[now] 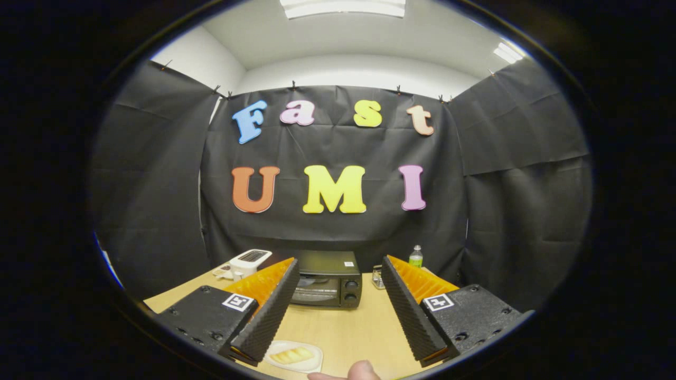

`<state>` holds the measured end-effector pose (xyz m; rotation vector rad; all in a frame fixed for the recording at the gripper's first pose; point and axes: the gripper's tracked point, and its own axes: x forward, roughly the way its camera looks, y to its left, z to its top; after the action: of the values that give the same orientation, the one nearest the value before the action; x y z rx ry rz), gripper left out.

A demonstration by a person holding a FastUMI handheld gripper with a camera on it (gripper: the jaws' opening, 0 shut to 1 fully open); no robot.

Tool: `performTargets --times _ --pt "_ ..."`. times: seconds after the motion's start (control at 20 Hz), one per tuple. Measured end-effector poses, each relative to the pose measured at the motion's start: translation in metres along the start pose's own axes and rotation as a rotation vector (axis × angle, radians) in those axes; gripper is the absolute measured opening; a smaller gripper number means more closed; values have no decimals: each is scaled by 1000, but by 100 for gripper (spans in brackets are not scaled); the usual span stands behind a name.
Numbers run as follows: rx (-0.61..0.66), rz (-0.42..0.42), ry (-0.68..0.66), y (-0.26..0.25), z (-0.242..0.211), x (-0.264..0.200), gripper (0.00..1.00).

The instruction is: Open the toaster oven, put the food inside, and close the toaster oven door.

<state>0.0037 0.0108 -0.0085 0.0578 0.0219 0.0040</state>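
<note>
A black toaster oven (327, 278) stands at the back of the wooden table (348, 327), its door closed and two knobs on its right side. It lies well beyond my fingers. My gripper (338, 269) is open and wide apart, held above the table with nothing between the fingers. A white plate (294, 356) with pale yellow food (290, 354) rests on the table close below, between the bases of the fingers, nearer the left one. A fingertip of a person's hand (363, 371) shows just right of the plate.
A white toaster (250, 260) stands left of the oven, with a small item beside it. A green-capped bottle (416, 257) and a small clear object (377, 277) stand to the oven's right. Black cloth walls close the booth behind and on both sides.
</note>
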Motion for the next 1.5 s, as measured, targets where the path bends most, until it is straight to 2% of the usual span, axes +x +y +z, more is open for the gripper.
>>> performTargets --times 0.3,0.7,0.9,1.2,1.5 --pt "12 18 3 14 -5 19 100" --pt "18 77 62 46 -27 73 100" --pt "28 65 65 52 -38 116 100" --pt "34 95 130 72 -60 176 100" --pt "-1 115 220 93 -112 249 100"
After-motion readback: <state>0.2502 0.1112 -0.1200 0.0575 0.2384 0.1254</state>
